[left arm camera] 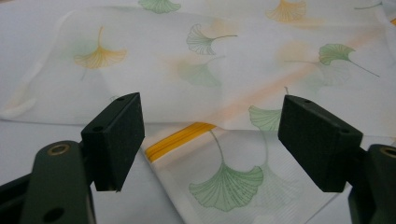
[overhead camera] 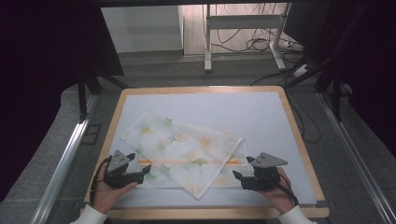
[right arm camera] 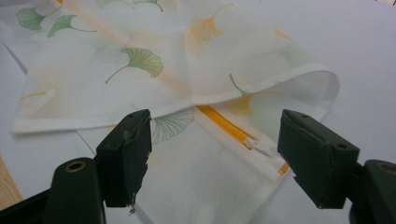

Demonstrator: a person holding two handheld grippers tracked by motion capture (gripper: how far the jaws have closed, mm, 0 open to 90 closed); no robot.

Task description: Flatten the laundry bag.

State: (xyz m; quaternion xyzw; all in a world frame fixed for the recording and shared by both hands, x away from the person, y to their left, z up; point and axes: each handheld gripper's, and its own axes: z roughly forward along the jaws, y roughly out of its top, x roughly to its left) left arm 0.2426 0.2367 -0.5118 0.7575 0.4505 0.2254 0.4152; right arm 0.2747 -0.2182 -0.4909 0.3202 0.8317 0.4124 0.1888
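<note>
**Mesh zipper bag, partly folded**

Mesh zipper bag, printed with ginkgo leaves, lies on the white mat with its upper layer doubled over, the yellow zipper exposed beneath. Left gripper and right gripper flank its near edge, jaws wide apart, grasping nothing. Folding appears begun; squaring up remains.

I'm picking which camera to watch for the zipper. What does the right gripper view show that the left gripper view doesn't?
Right gripper view alone: the white zipper pull at the end of the yellow zipper, and a wooden table edge at the bottom left.

Left gripper view alone: a short stretch of zipper without the pull, with a big green leaf print just below it.

Both: open black fingers over the folded leaf-print cloth on the white surface.
</note>
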